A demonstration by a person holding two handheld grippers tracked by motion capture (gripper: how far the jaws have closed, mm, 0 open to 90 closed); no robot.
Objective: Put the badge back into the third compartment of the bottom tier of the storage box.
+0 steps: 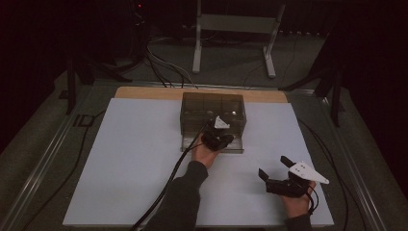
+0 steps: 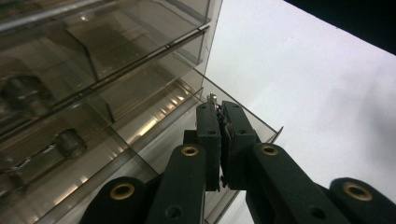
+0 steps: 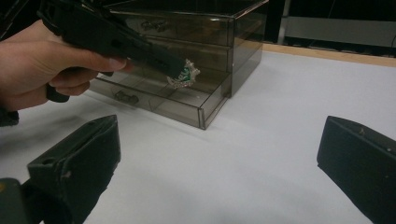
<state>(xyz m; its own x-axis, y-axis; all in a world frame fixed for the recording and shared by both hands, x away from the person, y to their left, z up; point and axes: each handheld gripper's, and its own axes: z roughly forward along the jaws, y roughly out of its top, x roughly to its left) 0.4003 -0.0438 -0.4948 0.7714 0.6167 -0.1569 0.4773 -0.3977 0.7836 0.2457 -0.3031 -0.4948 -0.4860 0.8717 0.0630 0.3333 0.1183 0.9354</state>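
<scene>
Seemingly mid-placement, the left gripper point(image 1: 220, 136) holds a small silvery trinket point(image 3: 183, 76) with a green spot, pinched between its jaws, right above the open bottom drawer point(image 3: 187, 103) of a smoky clear drawer box point(image 1: 213, 107). In the left gripper view the jaws are pressed nearly together, with a tiny metal bit point(image 2: 212, 98) peeking out at their tips, and the drawer's clear walls lie just beneath. The box stands at the far middle of the white counter point(image 1: 134, 163), its drawer pulled toward the person. The upper drawers are closed; small dark items lie inside them, too dim to name.

The right gripper point(image 1: 275, 170) hovers low near the counter's right front, well apart from the box, jaws spread wide with nothing between them.

By my reading, the step in hand is dropping the trinket into the drawer. Next comes lowering it a little past the drawer's thin front wall, then spreading the jaws. After that the drawer could be pushed shut.

Room is generous: the counter is bare around the box on all sides. The tight spots are the drawer's clear rim and the overhanging body of the box just behind the jaws.
</scene>
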